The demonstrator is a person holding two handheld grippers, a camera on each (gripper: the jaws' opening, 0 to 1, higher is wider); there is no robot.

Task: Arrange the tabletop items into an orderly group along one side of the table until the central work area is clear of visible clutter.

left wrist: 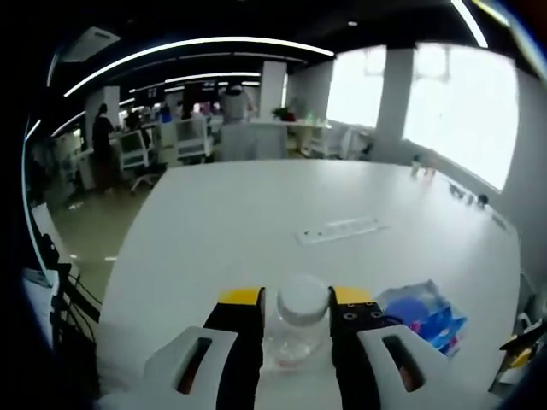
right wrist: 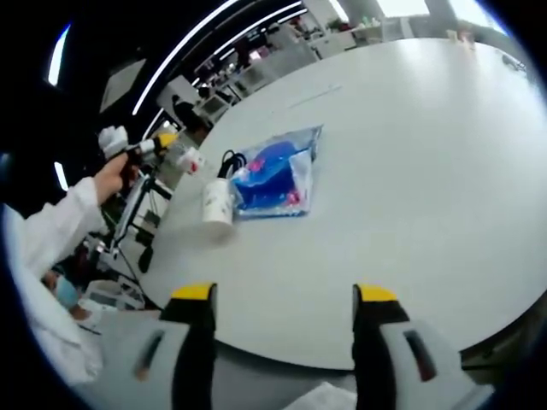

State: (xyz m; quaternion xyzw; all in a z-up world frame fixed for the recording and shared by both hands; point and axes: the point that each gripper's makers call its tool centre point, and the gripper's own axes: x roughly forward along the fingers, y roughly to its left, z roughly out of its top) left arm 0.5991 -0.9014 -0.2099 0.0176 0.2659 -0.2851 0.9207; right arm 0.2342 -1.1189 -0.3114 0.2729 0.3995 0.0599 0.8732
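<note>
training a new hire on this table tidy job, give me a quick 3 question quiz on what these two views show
1. True or false: the left gripper has its jaws on either side of a clear jar with a white lid.
2. In the right gripper view, what lies on the white table beside the blue plastic pouch? A) a white bottle on its side B) a red mug C) a laptop
3. Fill in: the right gripper is ____, with nothing between its jaws.

Key
1. True.
2. A, the white bottle lies at the pouch's edge.
3. Open; it hangs over the table's near edge.
</note>
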